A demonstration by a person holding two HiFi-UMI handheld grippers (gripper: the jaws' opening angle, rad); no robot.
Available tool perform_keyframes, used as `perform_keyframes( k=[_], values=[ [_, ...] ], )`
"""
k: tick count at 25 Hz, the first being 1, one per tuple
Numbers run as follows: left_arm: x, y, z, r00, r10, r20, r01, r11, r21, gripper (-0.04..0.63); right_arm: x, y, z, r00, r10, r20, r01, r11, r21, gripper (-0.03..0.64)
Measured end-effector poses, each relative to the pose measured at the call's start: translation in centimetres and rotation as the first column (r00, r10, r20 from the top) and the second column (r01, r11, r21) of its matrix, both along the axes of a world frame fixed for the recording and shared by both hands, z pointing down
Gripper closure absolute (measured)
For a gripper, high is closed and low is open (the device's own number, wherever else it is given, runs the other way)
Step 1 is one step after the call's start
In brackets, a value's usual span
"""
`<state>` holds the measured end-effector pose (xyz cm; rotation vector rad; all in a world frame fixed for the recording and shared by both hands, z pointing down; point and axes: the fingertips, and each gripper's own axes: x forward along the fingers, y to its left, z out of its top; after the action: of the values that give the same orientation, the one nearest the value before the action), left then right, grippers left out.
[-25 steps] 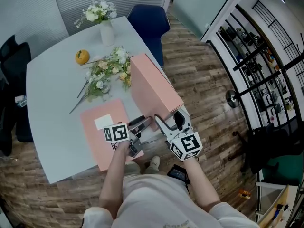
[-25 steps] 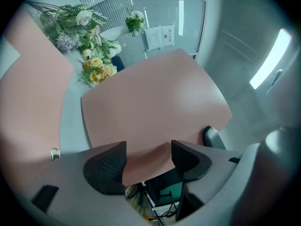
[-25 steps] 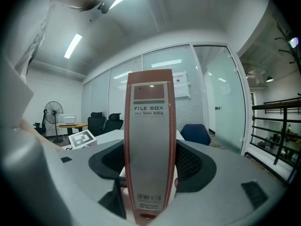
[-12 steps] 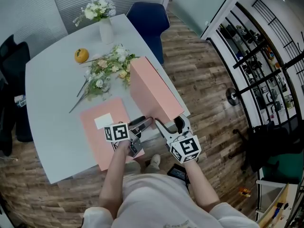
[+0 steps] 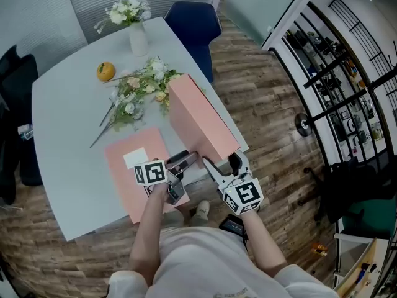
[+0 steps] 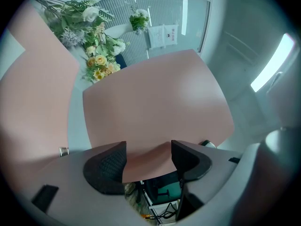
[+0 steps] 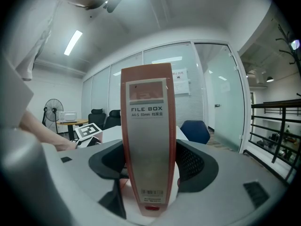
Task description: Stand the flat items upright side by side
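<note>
A pink file box [image 5: 198,113] stands upright along the right edge of the white table [image 5: 68,123]. My right gripper [image 5: 222,164] is shut on its near spine, and the grey label reading FILE BOX [image 7: 146,140] fills the gap between the pads. A second pink file box [image 5: 133,179] lies flat to the left, a white slip on its top. My left gripper [image 5: 181,161] hovers over the flat box's right edge, open, facing the upright box's broad side [image 6: 155,102]. The lower corner of that side reaches between its spread pads [image 6: 106,166].
A loose bouquet [image 5: 139,92] lies on the table behind the boxes, with an orange [image 5: 105,72] and a white vase of flowers [image 5: 136,36] farther back. A blue chair [image 5: 195,27] stands beyond the table, and a black chair [image 5: 15,85] at its left.
Almost nothing moves: the upright box and both grippers stay in place, with only a slight shift of the view.
</note>
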<state>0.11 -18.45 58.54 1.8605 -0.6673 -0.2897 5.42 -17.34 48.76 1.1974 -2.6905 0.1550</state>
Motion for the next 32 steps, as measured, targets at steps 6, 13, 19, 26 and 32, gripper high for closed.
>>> perform_keyframes(
  k=[6, 13, 19, 26, 32],
  values=[
    [-0.2, 0.1, -0.2, 1.000, 0.004, -0.004, -0.004, 1.000, 0.001, 0.308, 0.3, 0.1, -0.1, 1.000, 0.015, 0.009, -0.015, 1.000, -0.006, 0.304],
    [-0.8, 0.1, -0.6, 0.999, 0.010, -0.036, -0.010, 1.000, -0.006, 0.308, 0.6, 0.7, -0.8, 0.997, 0.052, 0.055, -0.052, 0.999, -0.001, 0.304],
    [-1.2, 0.3, -1.3, 0.997, 0.043, -0.067, -0.043, 0.999, 0.002, 0.308, 1.9, 1.9, -1.6, 0.982, 0.130, 0.137, -0.127, 0.991, -0.031, 0.302],
    [-1.8, 0.1, -1.9, 0.991, 0.046, -0.128, -0.045, 0.999, 0.012, 0.308, 2.9, 3.8, 0.8, 0.966, 0.224, 0.132, -0.213, 0.972, -0.095, 0.296],
    [-2.5, 1.5, -2.7, 0.998, 0.060, 0.022, -0.062, 0.995, 0.080, 0.308, 3.9, 6.7, 2.7, 0.952, 0.249, 0.177, -0.216, 0.958, -0.189, 0.296]
  ],
)
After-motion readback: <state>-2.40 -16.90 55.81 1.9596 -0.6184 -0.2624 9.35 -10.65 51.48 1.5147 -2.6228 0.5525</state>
